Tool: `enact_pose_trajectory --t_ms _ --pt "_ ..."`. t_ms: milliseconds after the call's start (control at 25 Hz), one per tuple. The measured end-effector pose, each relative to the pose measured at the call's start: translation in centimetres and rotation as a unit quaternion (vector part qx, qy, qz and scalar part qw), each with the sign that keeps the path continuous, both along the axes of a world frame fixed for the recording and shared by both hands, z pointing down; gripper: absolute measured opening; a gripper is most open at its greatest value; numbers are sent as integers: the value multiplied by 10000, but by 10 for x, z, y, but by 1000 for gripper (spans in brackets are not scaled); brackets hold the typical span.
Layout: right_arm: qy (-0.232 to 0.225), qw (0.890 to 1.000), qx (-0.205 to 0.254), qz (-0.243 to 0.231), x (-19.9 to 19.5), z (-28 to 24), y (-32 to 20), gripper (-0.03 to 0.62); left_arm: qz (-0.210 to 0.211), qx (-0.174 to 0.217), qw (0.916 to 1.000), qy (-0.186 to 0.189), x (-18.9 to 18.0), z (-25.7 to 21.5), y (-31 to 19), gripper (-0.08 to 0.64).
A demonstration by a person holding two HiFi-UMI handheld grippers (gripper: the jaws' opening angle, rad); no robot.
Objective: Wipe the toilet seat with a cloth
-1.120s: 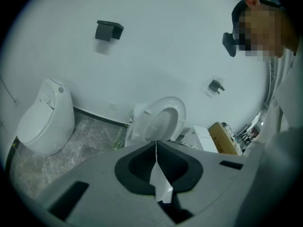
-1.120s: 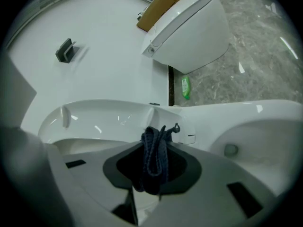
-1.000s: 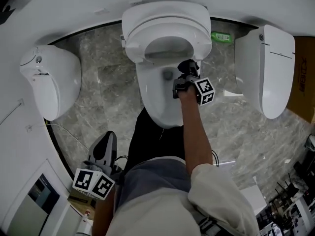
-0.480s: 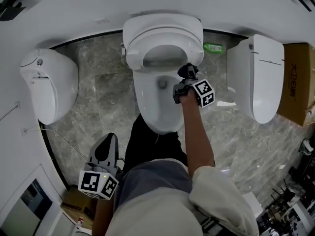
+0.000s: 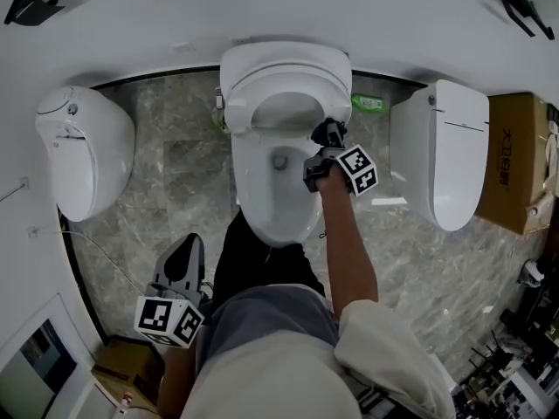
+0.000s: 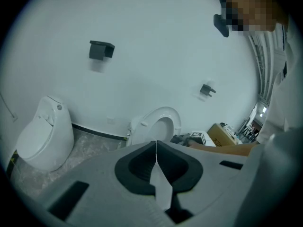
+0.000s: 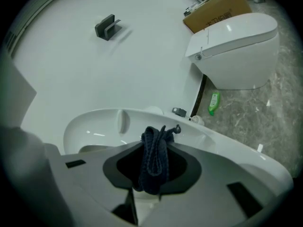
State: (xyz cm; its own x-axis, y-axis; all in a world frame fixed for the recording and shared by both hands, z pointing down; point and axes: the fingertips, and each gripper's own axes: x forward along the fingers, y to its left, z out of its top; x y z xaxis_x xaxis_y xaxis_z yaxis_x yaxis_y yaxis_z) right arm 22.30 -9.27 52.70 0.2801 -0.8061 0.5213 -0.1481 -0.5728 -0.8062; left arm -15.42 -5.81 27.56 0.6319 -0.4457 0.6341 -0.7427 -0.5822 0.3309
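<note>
The right tongs [image 5: 326, 136], clamped on the dark cloth [image 7: 154, 161], sit at the toilet's right side. The raised toilet seat [image 5: 251, 84] lies just far-left of them. The left tongs [image 5: 190, 250], pressed together and empty, hang near-left, well apart.

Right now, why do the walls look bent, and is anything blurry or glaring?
Head view: wide lens bows the wall behind the toilet; light is even, shadows soft. Left gripper view: fisheye circle with black corners, mosaic patch top right. Right gripper view: same bulge; the dark cloth near the lens looks soft; no harsh glare.
</note>
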Motion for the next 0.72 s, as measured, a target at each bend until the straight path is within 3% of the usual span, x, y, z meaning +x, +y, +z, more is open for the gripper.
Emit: enact_pose_trajectory --t_ms 720 --pt "353 9958 501 -685 -7 -88 -34 77 -124 128 9990 416 10 -20 25 11"
